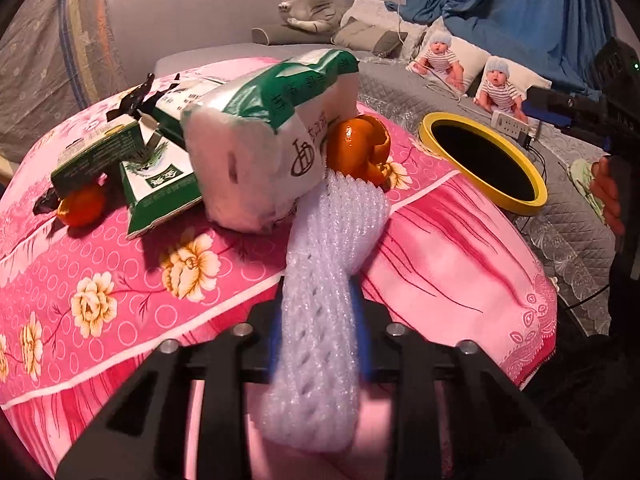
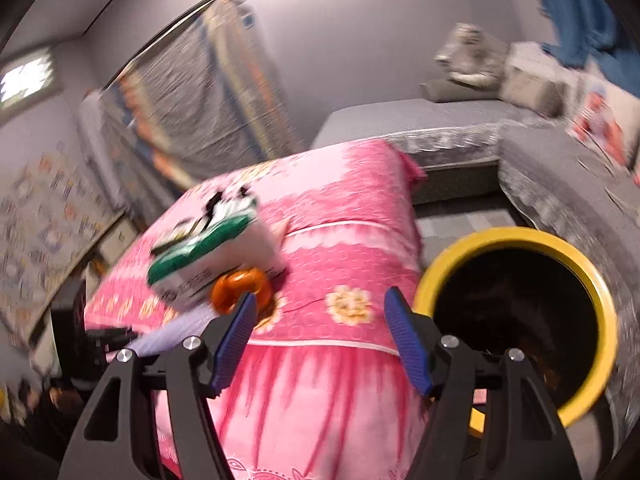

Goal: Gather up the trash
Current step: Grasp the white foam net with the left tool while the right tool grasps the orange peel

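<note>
My left gripper point(image 1: 318, 322) is shut on a white foam net sleeve point(image 1: 320, 264), which lies on the pink flowered quilt point(image 1: 440, 248) and reaches up to an orange peel point(image 1: 360, 148). Behind the peel a white tissue pack in a green wrapper point(image 1: 260, 140) leans on green cartons point(image 1: 160, 184). A small orange point(image 1: 80, 208) sits at the left. My right gripper point(image 2: 322, 320) stands open over the quilt point(image 2: 340, 240) with nothing between its blue pads point(image 2: 236, 340). It sits beside the yellow-rimmed bin point(image 2: 600, 300). The peel point(image 2: 240, 284) and the tissue pack point(image 2: 212, 248) lie ahead on its left.
The bin point(image 1: 524, 204) stands to the right of the quilt against a grey quilted bed point(image 1: 568, 232). On the bed are a white power strip point(image 1: 512, 124) with cables, printed pillows point(image 1: 448, 60) and a plush toy point(image 1: 308, 4). A hand point(image 1: 606, 196) shows at the right edge.
</note>
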A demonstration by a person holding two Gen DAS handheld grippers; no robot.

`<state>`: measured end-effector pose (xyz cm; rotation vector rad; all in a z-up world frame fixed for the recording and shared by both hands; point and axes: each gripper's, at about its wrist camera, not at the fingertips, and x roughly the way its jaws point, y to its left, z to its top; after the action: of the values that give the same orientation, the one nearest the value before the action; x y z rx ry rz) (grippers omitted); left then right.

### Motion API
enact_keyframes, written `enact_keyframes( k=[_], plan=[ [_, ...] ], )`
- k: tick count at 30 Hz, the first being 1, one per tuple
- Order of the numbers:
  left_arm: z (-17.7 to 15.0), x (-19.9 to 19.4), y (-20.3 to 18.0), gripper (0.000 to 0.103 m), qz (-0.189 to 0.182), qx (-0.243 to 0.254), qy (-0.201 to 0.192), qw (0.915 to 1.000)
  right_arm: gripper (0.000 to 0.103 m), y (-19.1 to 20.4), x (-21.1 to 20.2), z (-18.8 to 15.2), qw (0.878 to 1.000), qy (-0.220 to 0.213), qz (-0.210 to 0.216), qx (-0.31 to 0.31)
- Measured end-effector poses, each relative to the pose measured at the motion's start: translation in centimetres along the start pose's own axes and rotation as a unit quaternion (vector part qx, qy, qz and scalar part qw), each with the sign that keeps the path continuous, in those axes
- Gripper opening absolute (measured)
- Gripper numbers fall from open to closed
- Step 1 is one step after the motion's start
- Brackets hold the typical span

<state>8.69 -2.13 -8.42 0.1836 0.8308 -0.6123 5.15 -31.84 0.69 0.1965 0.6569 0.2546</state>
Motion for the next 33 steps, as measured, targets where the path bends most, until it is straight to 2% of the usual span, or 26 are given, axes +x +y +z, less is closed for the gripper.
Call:
enact_keyframes(
  k=[3, 8, 11, 14, 21, 22, 24, 27, 33],
  plan=[
    [-0.5, -1.4, 0.1, 0.025, -0.001, -0.007, -0.019, 0.9998, 0.063, 2.6, 2.6, -0.1, 0.998, 0.027, 0.019, -0.062],
    [-1.7, -4.9, 1.4, 0.025, -0.031, -0.051, -0.064, 0.9962, 0.063, 5.4, 7.1, -0.1, 0.990, 0.053, 0.026, -0.128],
    [-2.4, -6.1, 2.0, 0.025, -0.033, -0.066, -0.076, 0.9944, 0.062, 5.7, 9.9, 0.0, 0.987, 0.080, 0.033, -0.139],
    [-3.1, -6.7, 2.5, 0.025, -0.028, -0.070, -0.081, 0.9939, 0.056, 5.5, 12.2, 0.5, 0.984, 0.106, 0.034, -0.142],
    [-3.7, -7.4, 3.4, 0.025, -0.028, -0.091, -0.098, 0.9906, 0.050, 5.3, 15.7, 1.2, 0.981, 0.139, 0.067, -0.120],
    [-3.7, -7.5, 3.5, 0.025, -0.028, -0.094, -0.102, 0.9899, 0.049, 5.3, 15.8, 1.3, 0.980, 0.141, 0.071, -0.117],
    [-3.6, -7.8, 3.6, 0.025, -0.019, -0.095, -0.108, 0.9894, 0.034, 5.5, 15.8, 1.4, 0.981, 0.141, 0.078, -0.113],
    [-3.5, -8.3, 3.4, 0.025, 0.002, -0.100, -0.116, 0.9882, 0.028, 5.6, 14.9, 1.1, 0.982, 0.136, 0.085, -0.104],
    [-2.8, -9.8, 3.0, 0.026, 0.035, -0.100, -0.140, 0.9845, 0.027, 3.9, 9.4, 0.8, 0.985, 0.097, 0.137, -0.039]
  ],
)
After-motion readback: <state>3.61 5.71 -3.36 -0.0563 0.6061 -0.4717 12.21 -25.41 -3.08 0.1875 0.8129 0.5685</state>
